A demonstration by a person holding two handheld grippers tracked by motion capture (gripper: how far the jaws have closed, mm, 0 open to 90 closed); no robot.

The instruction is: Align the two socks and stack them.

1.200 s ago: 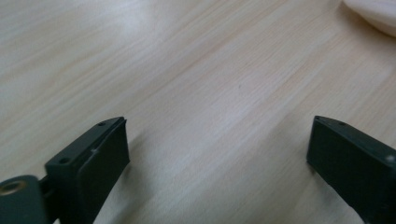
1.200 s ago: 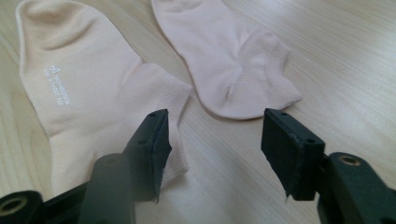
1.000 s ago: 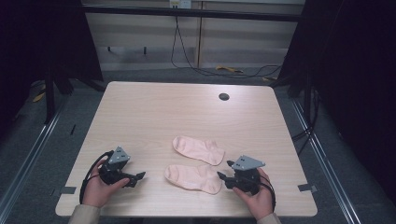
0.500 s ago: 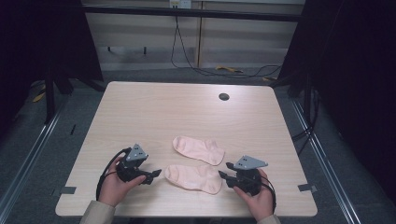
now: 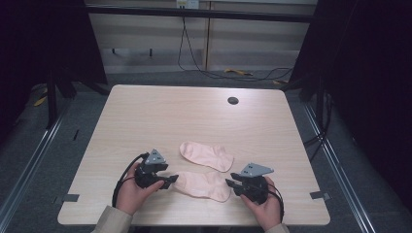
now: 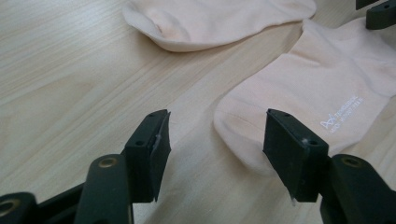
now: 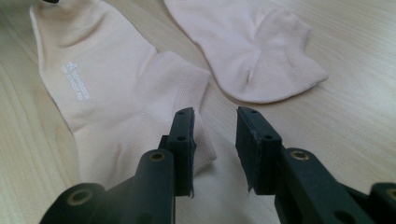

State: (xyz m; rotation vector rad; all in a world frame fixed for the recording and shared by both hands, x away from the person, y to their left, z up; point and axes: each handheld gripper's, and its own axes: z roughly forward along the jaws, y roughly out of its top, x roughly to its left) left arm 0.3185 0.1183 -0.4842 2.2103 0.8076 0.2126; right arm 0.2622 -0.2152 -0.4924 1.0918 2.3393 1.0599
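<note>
Two pale pink socks flat on bench (image 5: 145,121), near edge. Near sock (image 5: 203,184) lies between left gripper (image 5: 171,179) and right gripper (image 5: 229,183); far sock (image 5: 206,156) just beyond. Both grippers' fingers released, gripping nothing.

- The high view is evenly lit from above; the pale wooden table (image 5: 204,121) is the brightest area, while the surroundings on both sides fall into near black.
- That view is soft, with little fine detail; the table's side edges splay out toward the bottom.
- Shadows there are faint, just thin dark rims under the two socks (image 5: 206,156) and each gripper (image 5: 170,179).
- In the left gripper view, the wood grain is crisp and the white print on the near sock (image 6: 327,100) is legible; the far edge softens.
- In the right gripper view, the black jaws close to the lens look slightly blurred, with dull highlights on their screws.
- No harsh glare anywhere.
</note>
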